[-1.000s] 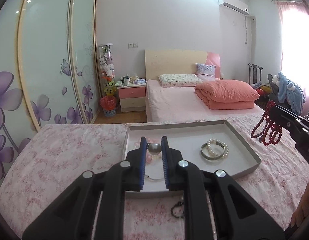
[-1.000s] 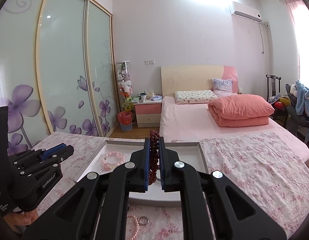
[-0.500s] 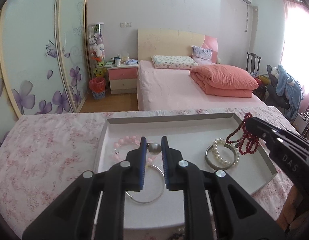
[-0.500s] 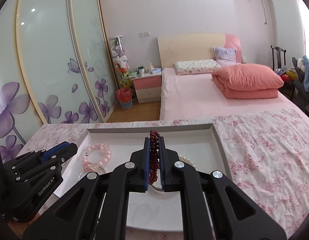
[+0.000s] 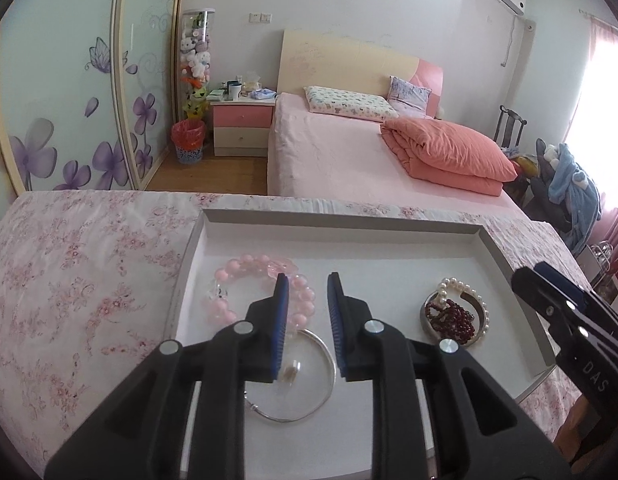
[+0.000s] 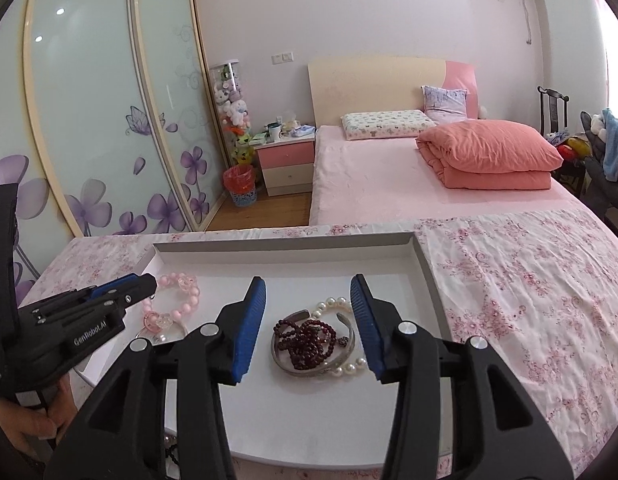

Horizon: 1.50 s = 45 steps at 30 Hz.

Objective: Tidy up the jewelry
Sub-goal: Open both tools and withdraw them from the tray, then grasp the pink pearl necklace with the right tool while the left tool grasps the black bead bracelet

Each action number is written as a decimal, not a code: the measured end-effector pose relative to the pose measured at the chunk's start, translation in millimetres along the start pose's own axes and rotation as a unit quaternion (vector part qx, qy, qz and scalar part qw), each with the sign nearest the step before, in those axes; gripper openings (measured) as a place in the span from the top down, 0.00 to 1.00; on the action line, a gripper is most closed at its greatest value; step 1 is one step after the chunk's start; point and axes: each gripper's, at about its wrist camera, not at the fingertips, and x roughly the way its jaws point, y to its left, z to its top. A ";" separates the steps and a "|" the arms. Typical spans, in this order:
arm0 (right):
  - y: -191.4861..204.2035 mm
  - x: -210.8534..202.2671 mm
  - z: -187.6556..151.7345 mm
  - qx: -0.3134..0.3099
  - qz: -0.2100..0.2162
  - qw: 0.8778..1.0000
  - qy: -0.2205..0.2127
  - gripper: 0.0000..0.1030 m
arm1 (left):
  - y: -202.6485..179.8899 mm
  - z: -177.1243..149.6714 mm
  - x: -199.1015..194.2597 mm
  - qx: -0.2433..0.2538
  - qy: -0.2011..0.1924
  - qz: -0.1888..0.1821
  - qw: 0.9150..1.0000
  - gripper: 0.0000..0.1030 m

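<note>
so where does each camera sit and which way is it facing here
Left wrist: sits on the left tongs, looking forward and down at the tray; its own open fingers show, with the right tongs entering at right.
Right wrist: sits on the right tongs, over the dark red beads; its open fingers show, plus the left tongs and a hand.
Shared: tray, pink bracelet, pearl bracelet, bed.

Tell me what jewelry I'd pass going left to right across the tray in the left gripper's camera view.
Pink bead bracelet → thin silver bangle → dark red bead string, heaped on the pearl bracelet and silver cuff.
</note>
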 end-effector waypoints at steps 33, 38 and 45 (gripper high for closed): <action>52.8 -45.0 -107.8 -0.077 0.054 0.982 0.162 0.79 | 36.2 -96.5 -120.8 0.048 -0.025 0.051 0.997 0.37; 55.0 -42.9 -114.0 -0.091 0.038 0.981 0.166 0.88 | 34.7 -99.9 -118.8 0.049 -0.020 0.048 0.997 0.35; 47.6 -62.5 -123.7 -0.114 0.041 0.978 0.168 0.93 | 23.5 -104.7 -109.1 0.060 -0.008 0.037 0.997 0.30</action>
